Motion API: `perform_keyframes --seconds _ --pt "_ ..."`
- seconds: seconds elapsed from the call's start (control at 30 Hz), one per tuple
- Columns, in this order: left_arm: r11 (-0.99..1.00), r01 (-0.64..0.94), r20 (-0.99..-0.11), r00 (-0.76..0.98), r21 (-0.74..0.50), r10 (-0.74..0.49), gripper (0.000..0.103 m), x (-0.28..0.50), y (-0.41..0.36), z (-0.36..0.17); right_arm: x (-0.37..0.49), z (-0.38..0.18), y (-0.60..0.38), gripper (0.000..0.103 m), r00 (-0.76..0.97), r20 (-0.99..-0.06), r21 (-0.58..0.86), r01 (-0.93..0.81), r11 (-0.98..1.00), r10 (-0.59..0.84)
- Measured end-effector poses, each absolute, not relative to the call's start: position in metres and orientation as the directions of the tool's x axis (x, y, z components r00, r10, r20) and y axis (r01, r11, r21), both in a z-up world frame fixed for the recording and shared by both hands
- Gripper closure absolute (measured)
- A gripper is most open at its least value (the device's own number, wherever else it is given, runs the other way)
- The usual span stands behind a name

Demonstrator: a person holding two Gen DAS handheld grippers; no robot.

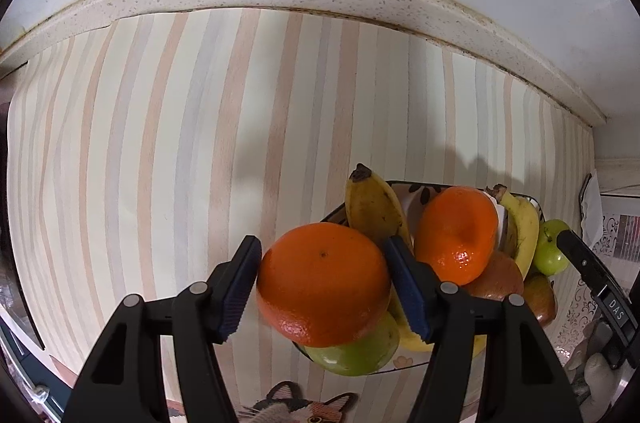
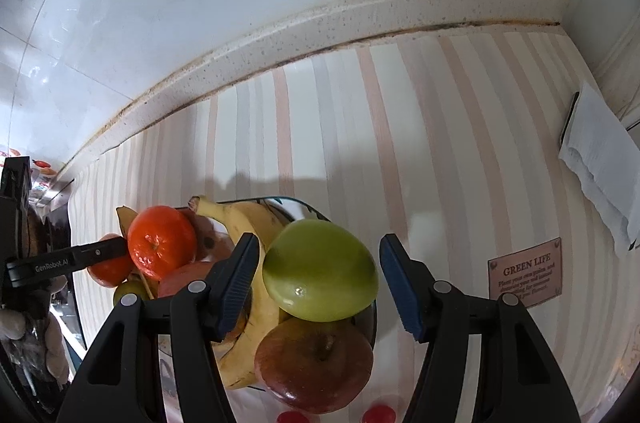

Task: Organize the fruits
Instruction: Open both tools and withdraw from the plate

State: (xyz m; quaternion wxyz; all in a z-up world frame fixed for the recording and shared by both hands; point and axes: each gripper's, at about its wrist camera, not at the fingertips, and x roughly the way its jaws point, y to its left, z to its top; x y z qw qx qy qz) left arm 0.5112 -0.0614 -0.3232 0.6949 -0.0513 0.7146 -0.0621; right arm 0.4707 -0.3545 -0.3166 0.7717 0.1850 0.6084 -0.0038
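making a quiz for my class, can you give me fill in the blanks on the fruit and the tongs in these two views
1. The left tongs straddle an ____.
2. The fruit between the right tongs is a ____ apple.
3. Just below that fruit in the right wrist view lies a ____ apple.
4. The cloth under the fruit plate has a ____ pattern.

Missing words: orange; green; red; striped
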Motion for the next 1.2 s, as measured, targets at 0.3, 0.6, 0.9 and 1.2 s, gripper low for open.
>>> perform_keyframes --seconds 0.3,0.6,0.9,1.2 --pt "0.987 0.014 -0.986 0.028 -0.162 -0.162 0.039 0.506 -0.055 -0.297 0.463 -0.295 -0.357 0.028 0.290 -0.935 0.276 0.229 0.934 0.205" --pt "0.990 0.069 -0.983 0.129 -0.123 -0.132 0.021 0.464 -0.062 -0.258 0.424 -0.255 -0.324 0.007 0.331 -0.939 0.143 0.146 0.979 0.087" --pt "0.989 0.132 -0.975 0.207 -0.059 -0.086 0.008 0.404 -0.079 -0.237 0.373 -0.228 -0.300 0.007 0.356 -0.933 0.108 0.127 0.986 0.056" --pt "0.991 0.119 -0.951 0.296 -0.061 -0.094 0.008 0.367 -0.082 -0.200 0.334 -0.179 -0.289 0.007 0.433 -0.901 0.097 0.122 0.988 0.035"
